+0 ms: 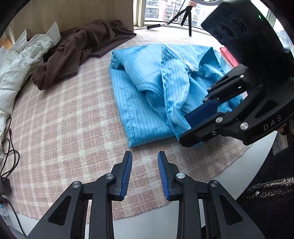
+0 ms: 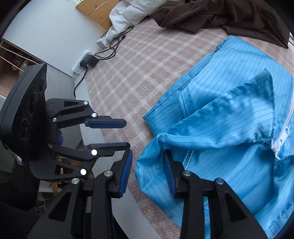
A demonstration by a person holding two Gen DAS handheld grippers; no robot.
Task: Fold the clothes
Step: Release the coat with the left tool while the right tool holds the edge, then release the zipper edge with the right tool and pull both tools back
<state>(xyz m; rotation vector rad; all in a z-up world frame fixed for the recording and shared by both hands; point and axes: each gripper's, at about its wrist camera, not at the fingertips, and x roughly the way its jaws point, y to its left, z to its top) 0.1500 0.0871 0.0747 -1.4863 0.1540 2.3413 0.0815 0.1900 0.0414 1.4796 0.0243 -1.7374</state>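
A light blue striped garment (image 1: 150, 86) with a white zipper (image 2: 281, 136) lies partly folded on the pink plaid cloth (image 1: 69, 117). My left gripper (image 1: 145, 156) is open and empty, hovering just short of the garment's near corner. It also shows in the right wrist view (image 2: 126, 134), open, left of the garment. My right gripper (image 2: 148, 156) is open at the garment's near edge, one finger over the fabric. In the left wrist view it (image 1: 193, 125) sits against the garment's right side.
A brown garment (image 1: 80, 49) and a white garment (image 1: 22, 58) lie bunched at the far left. A power strip with cables (image 2: 86, 60) sits at the table edge. A tripod (image 1: 187, 16) stands by the window. A pink cloth (image 1: 229, 55) lies beyond the blue one.
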